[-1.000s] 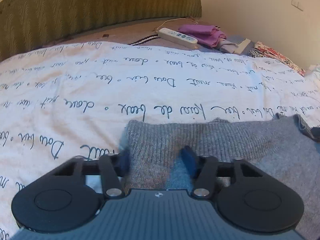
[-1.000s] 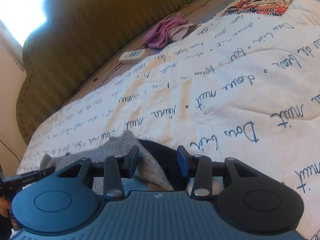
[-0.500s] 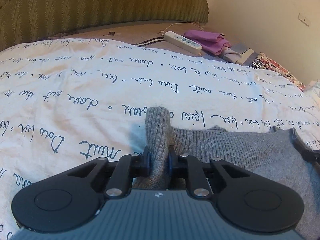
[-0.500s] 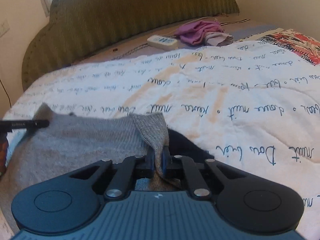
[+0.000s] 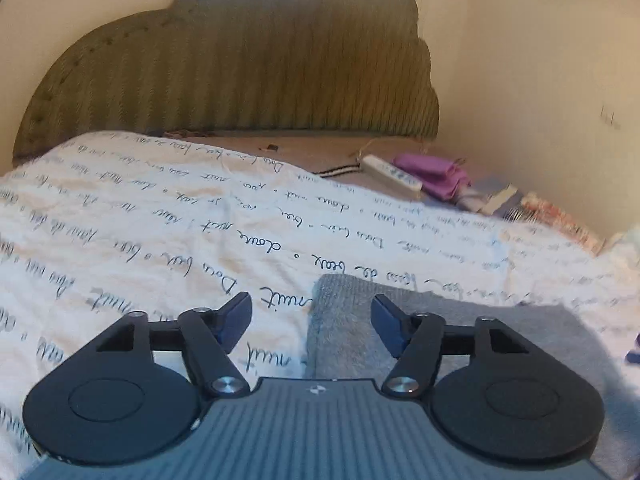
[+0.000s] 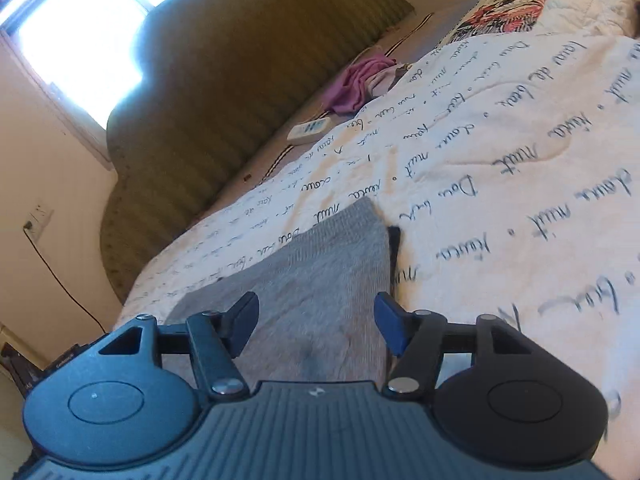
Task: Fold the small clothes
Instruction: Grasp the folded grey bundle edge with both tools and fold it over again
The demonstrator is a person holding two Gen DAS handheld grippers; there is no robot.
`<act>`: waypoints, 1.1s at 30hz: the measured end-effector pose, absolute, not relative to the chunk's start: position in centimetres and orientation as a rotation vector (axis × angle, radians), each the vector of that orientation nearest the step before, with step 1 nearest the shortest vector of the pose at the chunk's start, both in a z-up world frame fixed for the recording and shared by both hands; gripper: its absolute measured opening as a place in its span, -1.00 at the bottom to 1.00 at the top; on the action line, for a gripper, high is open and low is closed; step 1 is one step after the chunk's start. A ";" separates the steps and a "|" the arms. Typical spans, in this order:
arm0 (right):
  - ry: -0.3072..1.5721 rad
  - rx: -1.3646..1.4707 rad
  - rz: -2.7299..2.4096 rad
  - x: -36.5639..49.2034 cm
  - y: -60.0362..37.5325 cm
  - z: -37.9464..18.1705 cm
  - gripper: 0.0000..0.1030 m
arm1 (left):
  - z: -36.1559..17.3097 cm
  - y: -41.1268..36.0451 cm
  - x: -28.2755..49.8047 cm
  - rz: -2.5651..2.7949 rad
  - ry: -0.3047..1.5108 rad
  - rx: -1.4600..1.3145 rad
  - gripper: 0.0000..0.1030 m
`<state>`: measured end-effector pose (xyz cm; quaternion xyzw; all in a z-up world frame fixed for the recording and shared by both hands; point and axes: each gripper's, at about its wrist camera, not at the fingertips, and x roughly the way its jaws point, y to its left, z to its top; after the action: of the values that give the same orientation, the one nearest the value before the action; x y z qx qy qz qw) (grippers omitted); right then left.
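The left gripper (image 5: 311, 322) hovered with its jaws spread wide and empty, over the left edge of the grey knit garment (image 5: 460, 336), which lay flat on the bed's white script-printed quilt (image 5: 160, 240). The right gripper (image 6: 316, 320) likewise had its jaws apart, gripping nothing, above the garment's right side. Judging by the straight, doubled-looking far edge, at least one fold seemed done; more folds and tidying probably remained.
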<state>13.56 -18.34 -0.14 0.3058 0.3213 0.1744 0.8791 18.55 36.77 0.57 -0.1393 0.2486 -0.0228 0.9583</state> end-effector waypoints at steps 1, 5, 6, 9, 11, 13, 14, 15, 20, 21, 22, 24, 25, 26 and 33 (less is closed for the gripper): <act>0.658 0.655 0.362 11.5 -18.8 -0.1 0.24 | 0.8 37.9 16.4 -0.065 0.481 -0.364 0.57; 0.737 0.818 0.356 6.0 -20.8 -1.9 0.25 | -0.4 41.1 9.1 -0.134 0.499 -0.673 0.75; 0.764 0.872 0.359 5.0 -21.1 -2.6 0.25 | -1.0 41.3 7.9 -0.155 0.524 -0.729 0.75; 0.816 0.991 0.371 3.4 -21.0 -4.6 0.25 | -3.4 41.5 4.8 -0.215 0.602 -0.929 0.75; 0.836 0.984 0.353 3.8 -20.2 -5.5 0.25 | -5.0 41.3 3.9 -0.235 0.643 -1.040 0.75; 0.835 0.961 0.338 4.8 -19.2 -5.9 0.23 | -6.4 41.0 4.1 -0.240 0.681 -1.123 0.75; 0.826 0.951 0.319 5.5 -18.7 -6.0 0.21 | -6.8 40.8 4.3 -0.244 0.687 -1.149 0.75; 0.812 0.948 0.304 6.0 -18.3 -6.0 0.21 | -6.9 40.6 4.6 -0.251 0.678 -1.169 0.77; 0.757 0.954 0.269 8.4 -15.8 -6.1 0.33 | -7.1 39.8 7.9 -0.261 0.718 -1.281 0.87; 0.751 0.954 0.269 8.7 -15.5 -6.0 0.37 | -7.0 39.7 8.4 -0.250 0.725 -1.285 0.87; 0.744 0.951 0.268 9.0 -15.1 -5.9 0.41 | -7.1 39.5 9.0 -0.247 0.728 -1.279 0.87; 0.745 0.945 0.266 9.3 -14.7 -5.9 0.42 | -7.2 39.3 9.9 -0.234 0.738 -1.256 0.87; 0.750 0.944 0.262 9.5 -14.5 -5.8 0.42 | -7.1 39.2 10.2 -0.229 0.745 -1.244 0.86; 0.753 0.945 0.265 9.4 -14.7 -5.7 0.41 | -6.9 39.1 10.4 -0.223 0.758 -1.230 0.86; 0.764 0.964 0.283 8.7 -15.5 -6.2 0.38 | -5.2 38.5 9.0 -0.178 0.916 -1.010 0.83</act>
<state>8.73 -15.49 -6.22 0.4504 0.3573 0.1323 0.8074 8.96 38.54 -5.20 -0.4660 0.4229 -0.0822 0.7728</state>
